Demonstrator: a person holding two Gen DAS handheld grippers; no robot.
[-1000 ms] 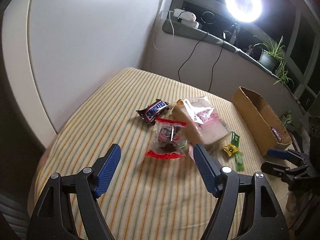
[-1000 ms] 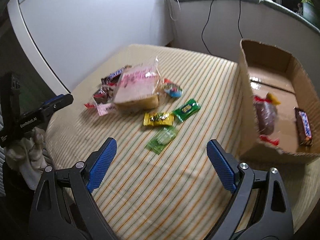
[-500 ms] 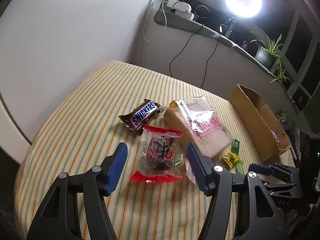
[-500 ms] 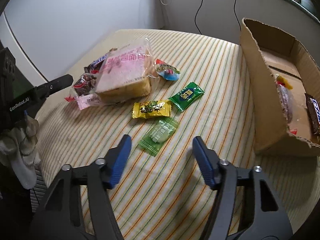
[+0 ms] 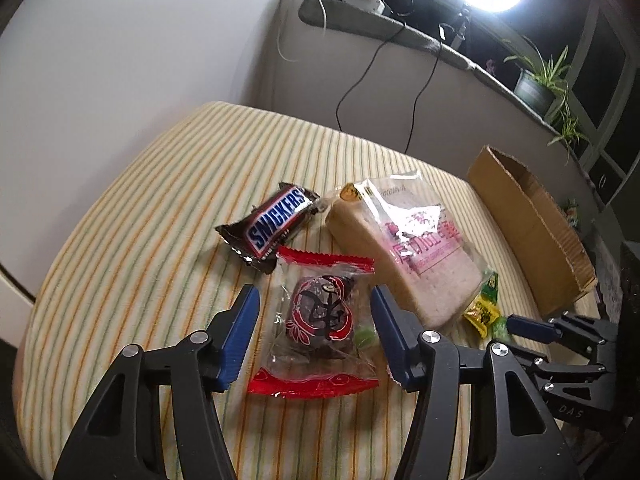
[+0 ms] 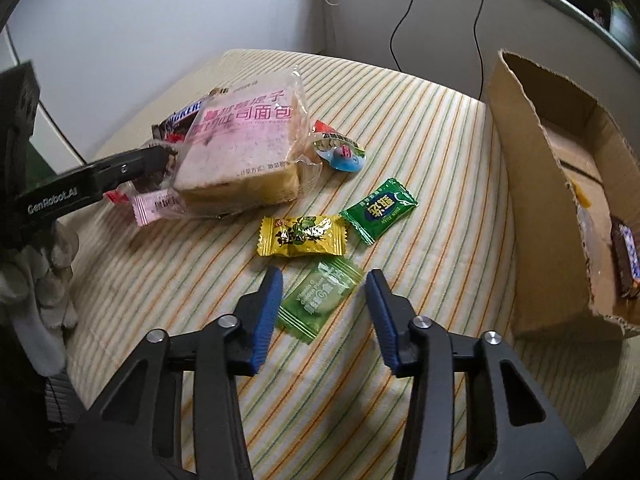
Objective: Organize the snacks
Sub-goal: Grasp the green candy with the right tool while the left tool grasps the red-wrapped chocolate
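Left gripper [image 5: 314, 334] spread wide, blue fingers either side of a red-edged clear cake packet [image 5: 320, 320] on the striped tablecloth [image 5: 140, 220], not touching it. Snickers bar [image 5: 276, 224] just beyond, bagged bread [image 5: 404, 248] to its right. Right gripper [image 6: 324, 314] likewise apart, straddling a pale green candy [image 6: 322, 300]; yellow candy [image 6: 302, 236] and dark green sachet [image 6: 380, 210] farther off, cardboard box [image 6: 532, 208] at right.

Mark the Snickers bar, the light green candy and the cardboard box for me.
Snickers bar [image 5: 280, 216], left wrist view, on the blue logo.
Light green candy [image 6: 322, 298], right wrist view, wrapper middle.
Cardboard box [image 6: 536, 216], right wrist view, near outer wall.
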